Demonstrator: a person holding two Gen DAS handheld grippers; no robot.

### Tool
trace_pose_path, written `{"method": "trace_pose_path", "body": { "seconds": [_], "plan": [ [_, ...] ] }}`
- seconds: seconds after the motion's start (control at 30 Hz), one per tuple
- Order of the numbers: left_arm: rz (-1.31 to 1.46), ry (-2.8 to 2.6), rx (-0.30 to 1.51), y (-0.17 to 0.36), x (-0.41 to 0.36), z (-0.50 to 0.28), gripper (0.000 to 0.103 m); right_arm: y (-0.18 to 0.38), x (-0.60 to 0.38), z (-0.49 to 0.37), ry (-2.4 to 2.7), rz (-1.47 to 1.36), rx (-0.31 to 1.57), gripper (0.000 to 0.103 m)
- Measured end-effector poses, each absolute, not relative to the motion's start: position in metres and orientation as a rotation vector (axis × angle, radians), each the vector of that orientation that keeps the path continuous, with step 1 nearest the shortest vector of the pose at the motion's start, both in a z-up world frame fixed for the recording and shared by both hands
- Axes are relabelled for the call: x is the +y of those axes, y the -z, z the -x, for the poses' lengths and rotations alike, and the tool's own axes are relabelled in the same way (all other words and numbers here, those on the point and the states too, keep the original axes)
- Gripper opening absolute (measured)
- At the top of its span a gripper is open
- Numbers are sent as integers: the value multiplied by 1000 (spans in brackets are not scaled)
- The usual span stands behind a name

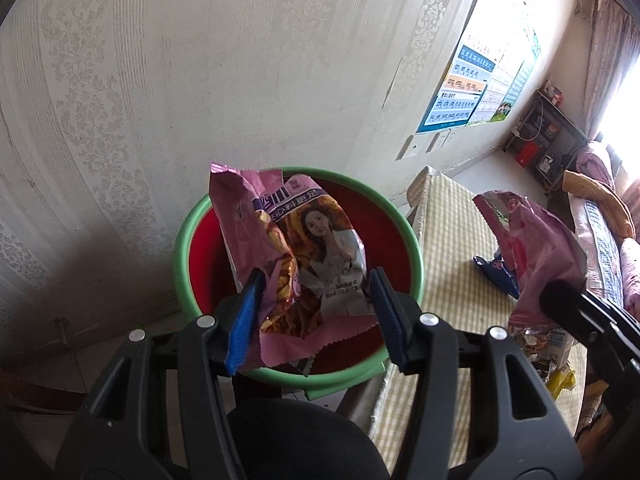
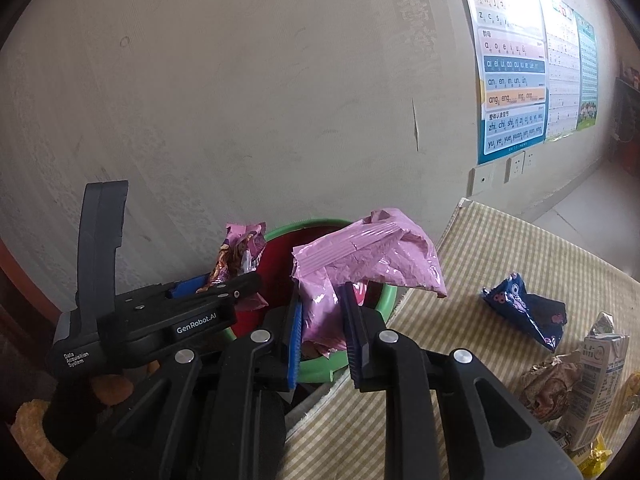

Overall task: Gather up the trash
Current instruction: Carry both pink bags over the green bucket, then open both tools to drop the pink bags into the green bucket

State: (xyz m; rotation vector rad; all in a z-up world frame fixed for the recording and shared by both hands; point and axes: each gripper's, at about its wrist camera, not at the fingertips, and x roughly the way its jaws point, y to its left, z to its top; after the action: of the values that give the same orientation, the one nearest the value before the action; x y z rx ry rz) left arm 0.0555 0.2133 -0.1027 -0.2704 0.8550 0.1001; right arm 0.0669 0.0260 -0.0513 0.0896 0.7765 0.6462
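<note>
Closest to me, my left gripper (image 1: pixel 314 304) has its jaws spread fairly wide, with a pink snack wrapper (image 1: pixel 296 256) printed with a woman's picture pinched between the blue pads; the wrapper hangs right over the mouth of the bin (image 1: pixel 192 236), a red tub with a green rim. My right gripper (image 2: pixel 322 320) has its jaws closer together, clamped on a plain pink bag (image 2: pixel 372 256) that it holds above the bin's edge, beside the left tool. The bin stands against the wall, touching the end of the table (image 2: pixel 460 320), which is covered in a yellow checked cloth. More trash lies on that cloth: a crumpled dark blue wrapper (image 2: pixel 524 308), then a milk carton (image 2: pixel 600 376), a brown crumpled paper (image 2: pixel 544 384) and a yellow scrap (image 2: pixel 592 456) at the right edge. Behind, pale patterned wallpaper (image 1: pixel 160 80) carries alphabet posters (image 2: pixel 512 68) above wall sockets (image 2: pixel 516 168). Farther off I see a shelf (image 1: pixel 544 136), a sofa (image 1: pixel 604 216) and bright window light.
</note>
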Motion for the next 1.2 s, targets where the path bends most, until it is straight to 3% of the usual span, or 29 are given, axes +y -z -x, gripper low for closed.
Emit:
{"method": "trace_pose_path", "body": {
  "seconds": [0.97, 1.07, 1.2],
  "plan": [
    [375, -88, 939, 133, 242, -95, 53, 86, 45, -128, -844, -342, 903, 21],
    [394, -94, 956, 138, 245, -98, 57, 91, 44, -134, -818, -367, 931, 50],
    [411, -115, 949, 139, 249, -95, 69, 94, 35, -135, -780, -402, 931, 56]
  ]
}}
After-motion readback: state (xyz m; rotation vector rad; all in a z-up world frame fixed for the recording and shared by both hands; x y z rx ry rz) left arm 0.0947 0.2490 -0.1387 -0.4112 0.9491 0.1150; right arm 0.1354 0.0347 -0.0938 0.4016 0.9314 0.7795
